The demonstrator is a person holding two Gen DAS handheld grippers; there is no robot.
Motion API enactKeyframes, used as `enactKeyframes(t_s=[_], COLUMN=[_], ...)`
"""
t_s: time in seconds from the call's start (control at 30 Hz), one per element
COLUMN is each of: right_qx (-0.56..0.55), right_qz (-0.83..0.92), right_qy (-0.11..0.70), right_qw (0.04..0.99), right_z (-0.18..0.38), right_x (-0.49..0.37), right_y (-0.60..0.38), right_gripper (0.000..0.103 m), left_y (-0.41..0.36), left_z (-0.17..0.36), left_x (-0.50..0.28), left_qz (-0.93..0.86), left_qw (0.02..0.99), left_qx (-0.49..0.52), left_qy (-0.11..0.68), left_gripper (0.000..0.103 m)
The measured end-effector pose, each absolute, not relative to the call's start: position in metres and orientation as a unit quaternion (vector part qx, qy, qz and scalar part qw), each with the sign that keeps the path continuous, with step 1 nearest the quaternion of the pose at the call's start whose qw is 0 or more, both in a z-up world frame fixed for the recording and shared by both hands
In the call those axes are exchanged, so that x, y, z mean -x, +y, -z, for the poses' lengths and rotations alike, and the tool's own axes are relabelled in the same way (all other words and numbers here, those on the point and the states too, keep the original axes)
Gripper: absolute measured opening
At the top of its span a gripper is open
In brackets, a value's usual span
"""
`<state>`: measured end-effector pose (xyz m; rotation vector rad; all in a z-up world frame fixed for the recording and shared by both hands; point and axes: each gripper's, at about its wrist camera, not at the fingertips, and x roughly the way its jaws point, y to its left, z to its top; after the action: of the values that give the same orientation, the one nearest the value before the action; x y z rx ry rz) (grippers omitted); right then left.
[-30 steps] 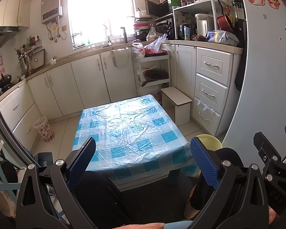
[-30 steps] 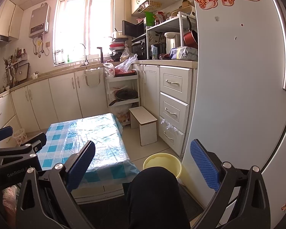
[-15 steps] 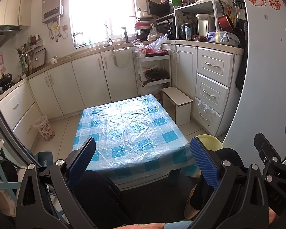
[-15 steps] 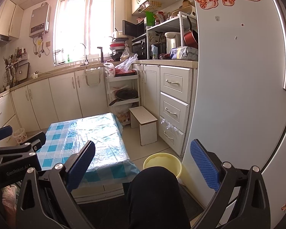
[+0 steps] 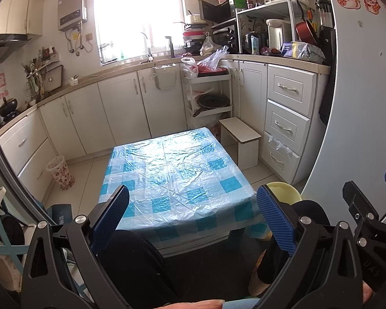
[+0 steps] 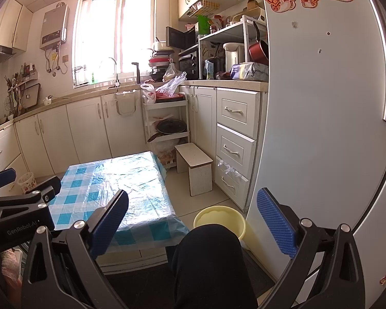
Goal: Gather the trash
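My left gripper [image 5: 193, 216] is open and empty, held above the person's knees in front of a low table [image 5: 175, 170] with a blue checked plastic cover. My right gripper [image 6: 193, 219] is open and empty too, further right, above a dark-clad knee. A yellow bucket [image 6: 220, 220] stands on the floor between the table and the fridge; its rim also shows in the left wrist view [image 5: 283, 190]. I see no loose trash on the table top. A small patterned waste bin [image 5: 60, 172] stands by the left cabinets.
White cabinets run along the back and right walls. A small white stool [image 5: 240, 139] stands right of the table. A white fridge [image 6: 321, 128] fills the right side. A rack with a pan and plastic bags [image 5: 208, 90] stands in the corner.
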<state>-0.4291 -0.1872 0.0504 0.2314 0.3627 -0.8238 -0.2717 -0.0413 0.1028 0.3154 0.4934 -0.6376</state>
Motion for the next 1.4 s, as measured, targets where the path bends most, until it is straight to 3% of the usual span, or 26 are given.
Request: enactKeyframes(t_s=[1.4], right_qx=[-0.099], right_qz=[0.384], right_qy=[0.192], right_qw=[0.897], right_z=[-0.047], right_x=[0.415], right_y=[-0.187], right_gripper=[0.096], left_y=[-0.047], left_z=[-0.096], left_x=[0.258], left_qz=[0.286], left_qw=[0.913], left_qx=[-0.136], left_qy=[0.257], left_gripper=[0.095])
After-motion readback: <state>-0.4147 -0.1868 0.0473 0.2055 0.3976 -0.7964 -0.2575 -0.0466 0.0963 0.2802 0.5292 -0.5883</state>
